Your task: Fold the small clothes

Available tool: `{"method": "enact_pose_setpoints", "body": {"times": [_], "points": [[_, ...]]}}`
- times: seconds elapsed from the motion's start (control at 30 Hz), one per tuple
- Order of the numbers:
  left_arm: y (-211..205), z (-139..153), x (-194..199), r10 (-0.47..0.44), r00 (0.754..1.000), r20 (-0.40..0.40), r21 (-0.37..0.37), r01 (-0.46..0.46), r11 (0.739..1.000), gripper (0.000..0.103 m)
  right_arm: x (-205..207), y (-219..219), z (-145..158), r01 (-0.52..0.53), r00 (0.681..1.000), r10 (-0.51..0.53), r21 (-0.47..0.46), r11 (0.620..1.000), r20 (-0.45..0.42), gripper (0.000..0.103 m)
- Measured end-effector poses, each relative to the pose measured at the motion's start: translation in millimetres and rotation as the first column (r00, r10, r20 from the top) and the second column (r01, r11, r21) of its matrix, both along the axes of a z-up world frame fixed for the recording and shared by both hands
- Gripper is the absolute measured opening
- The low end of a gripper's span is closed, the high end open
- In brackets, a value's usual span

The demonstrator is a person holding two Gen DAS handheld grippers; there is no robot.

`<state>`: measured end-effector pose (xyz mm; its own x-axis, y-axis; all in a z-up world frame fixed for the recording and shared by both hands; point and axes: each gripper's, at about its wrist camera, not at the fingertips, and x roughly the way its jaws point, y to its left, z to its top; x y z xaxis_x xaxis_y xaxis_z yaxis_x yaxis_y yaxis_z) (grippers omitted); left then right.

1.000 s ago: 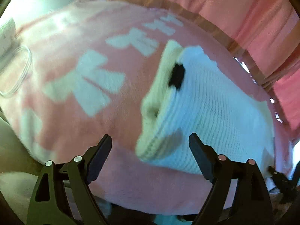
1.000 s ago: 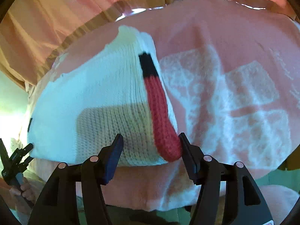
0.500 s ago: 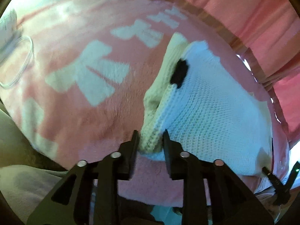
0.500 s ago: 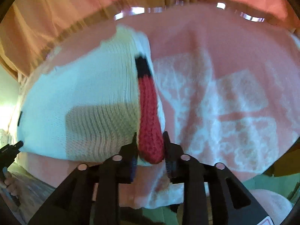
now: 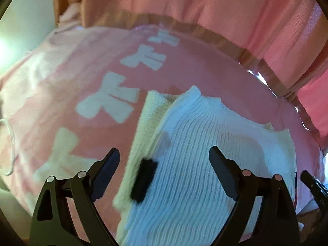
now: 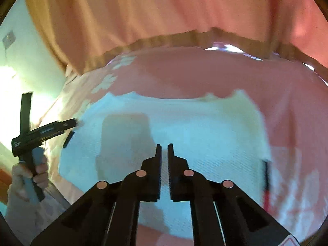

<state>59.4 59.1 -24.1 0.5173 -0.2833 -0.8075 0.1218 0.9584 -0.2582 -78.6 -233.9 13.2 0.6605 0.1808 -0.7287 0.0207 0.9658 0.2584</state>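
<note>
A white knitted garment (image 5: 205, 164) lies folded over on a pink blanket (image 5: 82, 65) with white bow shapes. It has a black patch (image 5: 143, 180) at its left edge and a red strip (image 6: 266, 196) at its right edge. My left gripper (image 5: 164, 157) is open and empty, just above the garment's left edge. It also shows in the right wrist view (image 6: 75, 123). My right gripper (image 6: 164, 149) hovers over the garment's middle (image 6: 184, 135), jaws almost together, with nothing between them.
Pink curtains (image 5: 205, 4) with a tan hem hang behind the blanket. A clear ring-shaped object (image 5: 10, 147) lies at the blanket's left edge. The person's hand (image 6: 39, 170) holds the left gripper's handle.
Both grippers had shut on the garment's near corners. The near edge has been carried away from me and laid over. The left gripper has let go and opened; the right has released the red strip.
</note>
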Motion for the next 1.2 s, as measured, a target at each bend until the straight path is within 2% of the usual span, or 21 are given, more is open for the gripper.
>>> {"method": "enact_pose_setpoints", "body": {"times": [0.17, 0.27, 0.33, 0.43, 0.63, 0.7, 0.73, 0.8, 0.87, 0.9, 1.0, 1.2], "points": [[-3, -30, 15, 0.009, 0.998, -0.068, -0.027, -0.011, 1.000, 0.086, 56, 38, -26, -0.102, 0.990, 0.102, 0.004, 0.995, -0.092, 0.003], [0, -43, 20, 0.025, 0.993, -0.114, -0.062, -0.032, 0.998, 0.086, 76, 48, -44, -0.114, 0.983, 0.111, -0.014, 0.993, -0.144, 0.003], [1, -44, 21, 0.023, 0.993, -0.112, -0.071, -0.031, 0.997, 0.086, 89, 49, -61, -0.111, 0.977, 0.104, -0.026, 0.994, -0.186, 0.000], [-1, -46, 23, 0.015, 0.994, -0.110, -0.054, -0.021, 0.998, 0.088, 93, 45, -66, -0.106, 0.978, 0.106, 0.010, 0.994, -0.182, 0.000], [-12, -47, 25, 0.019, 0.996, -0.086, -0.013, -0.020, 1.000, 0.091, 93, 45, -67, -0.121, 0.975, 0.119, 0.003, 0.993, -0.189, 0.000], [-13, -46, 25, 0.018, 0.997, -0.071, -0.019, -0.019, 1.000, 0.080, 92, 44, -67, -0.120, 0.975, 0.118, 0.002, 0.993, -0.189, 0.000], [-14, -44, 24, 0.006, 0.998, -0.060, -0.027, -0.008, 1.000, 0.069, 91, 44, -67, -0.118, 0.975, 0.116, 0.002, 0.993, -0.188, 0.000], [-12, -41, 22, 0.009, 0.999, -0.050, -0.035, -0.010, 0.999, 0.057, 96, 46, -68, -0.116, 0.976, 0.115, 0.004, 0.993, -0.187, 0.000], [-7, -37, 20, 0.027, 0.999, -0.047, -0.056, -0.030, 0.998, 0.033, 97, 46, -68, -0.112, 0.976, 0.111, 0.009, 0.994, -0.187, 0.000], [-4, -34, 19, 0.035, 0.998, -0.044, -0.067, -0.038, 0.997, 0.028, 97, 46, -68, -0.111, 0.976, 0.110, 0.007, 0.994, -0.188, 0.000], [-1, -23, 14, 0.036, 0.999, -0.039, -0.109, -0.040, 0.993, 0.023, 97, 49, -68, -0.113, 0.976, 0.108, -0.014, 0.994, -0.188, 0.000], [-15, -9, 3, 0.035, 0.999, 0.000, -0.052, -0.035, 0.998, 0.023, 97, 52, -66, -0.116, 0.977, 0.104, -0.050, 0.992, -0.187, 0.000]]}}
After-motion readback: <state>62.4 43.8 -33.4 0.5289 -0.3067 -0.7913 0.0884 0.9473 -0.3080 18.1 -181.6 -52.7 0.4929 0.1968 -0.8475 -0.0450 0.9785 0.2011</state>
